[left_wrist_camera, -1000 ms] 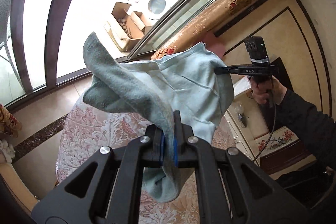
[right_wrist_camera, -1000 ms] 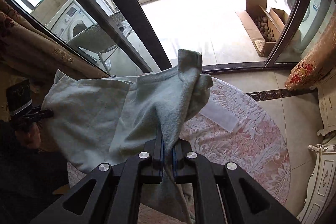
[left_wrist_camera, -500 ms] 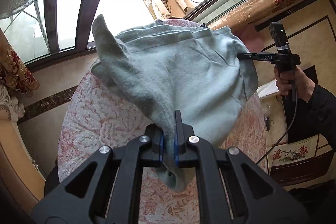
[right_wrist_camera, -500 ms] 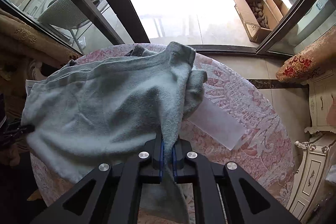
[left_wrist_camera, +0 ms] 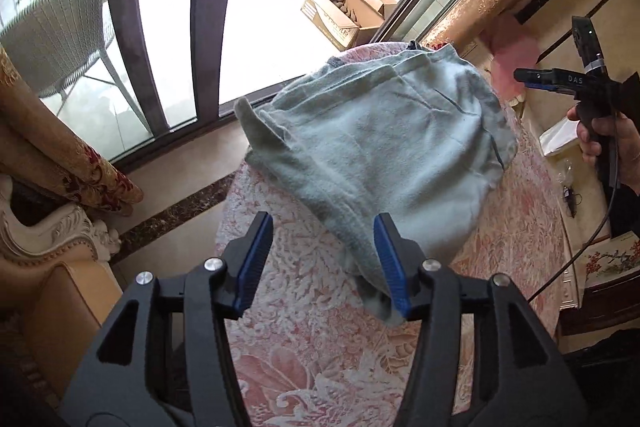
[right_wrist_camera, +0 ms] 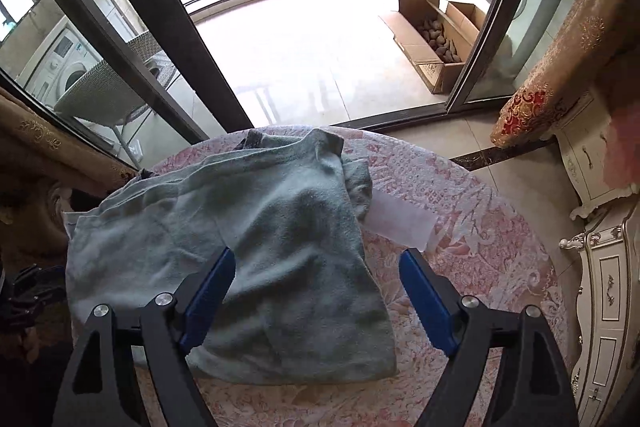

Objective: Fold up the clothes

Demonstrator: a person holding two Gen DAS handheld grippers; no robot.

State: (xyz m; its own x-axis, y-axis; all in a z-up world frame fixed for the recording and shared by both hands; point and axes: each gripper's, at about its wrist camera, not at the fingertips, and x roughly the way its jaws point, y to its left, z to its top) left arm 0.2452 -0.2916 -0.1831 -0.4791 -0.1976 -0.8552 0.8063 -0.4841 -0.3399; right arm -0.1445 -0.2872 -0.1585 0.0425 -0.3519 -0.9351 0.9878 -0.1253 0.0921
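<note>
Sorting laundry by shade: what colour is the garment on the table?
Pale grey-green garment; right wrist view shows it best.

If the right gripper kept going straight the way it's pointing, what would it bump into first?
Most likely the pale green fleece garment lying on the round table's pink floral tablecloth. The right gripper, jaws opening, points down at it; how near is unclear.

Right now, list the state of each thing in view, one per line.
Left gripper: jaws opening, nothing pinched between them.
Right gripper: jaws opening above the garment, not gripping it.
Green garment: folded over, lying on the table.
Round table: covered by a pink patterned cloth.
Cardboard box: open on the balcony.
</note>
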